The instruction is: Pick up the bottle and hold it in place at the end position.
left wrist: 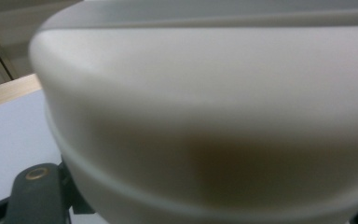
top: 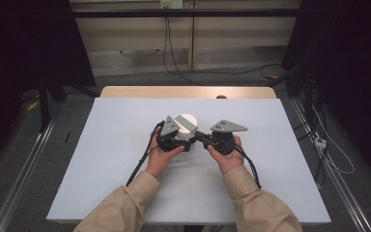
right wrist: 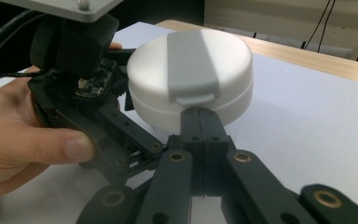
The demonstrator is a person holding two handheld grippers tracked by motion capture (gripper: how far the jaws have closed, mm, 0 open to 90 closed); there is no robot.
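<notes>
The right gripper (right wrist: 199,116) view shows its fingers clenched together, tips under the grey tab (right wrist: 189,63) of the round white container (right wrist: 223,60). The left gripper (top: 174,137) view sits too close to show its fingers; from above, it grasps the container's side on the counter (top: 106,159).

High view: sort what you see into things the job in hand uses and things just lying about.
In use:
- white round container with grey lid strap
- left tool, shut at its base
- right tool, shut, tips at the strap's tab

Lying about:
- cables on the floor
- table

No readable text or labels.
</notes>
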